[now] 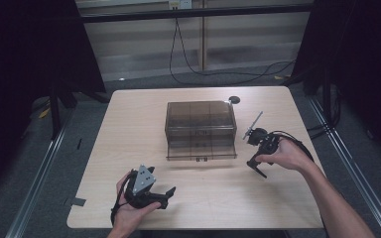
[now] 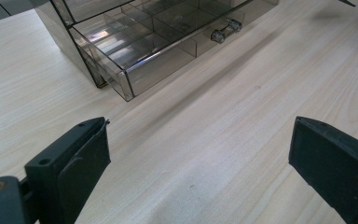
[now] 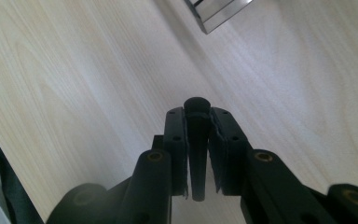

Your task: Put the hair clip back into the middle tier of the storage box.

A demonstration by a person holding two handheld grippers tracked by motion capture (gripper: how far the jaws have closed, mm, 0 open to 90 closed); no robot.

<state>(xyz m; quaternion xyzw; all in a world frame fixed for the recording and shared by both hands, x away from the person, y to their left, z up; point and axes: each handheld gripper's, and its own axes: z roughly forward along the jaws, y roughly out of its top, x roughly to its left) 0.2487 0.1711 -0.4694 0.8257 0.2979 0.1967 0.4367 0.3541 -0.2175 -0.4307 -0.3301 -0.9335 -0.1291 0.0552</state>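
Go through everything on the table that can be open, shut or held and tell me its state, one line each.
Drawer box: upright on the table, bottom drawer pulled partly out.
Bottom drawer: compartments look empty.
Left gripper: open, nothing between the jaws, low over the table.
Right gripper: shut on a dark tapered piece, beside the box.

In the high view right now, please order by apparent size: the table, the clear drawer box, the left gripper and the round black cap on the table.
1. Table, by far the largest.
2. Clear drawer box.
3. Left gripper, though it lies nearer the camera, so it looks bigger than it would farther back.
4. Round black cap, the smallest.
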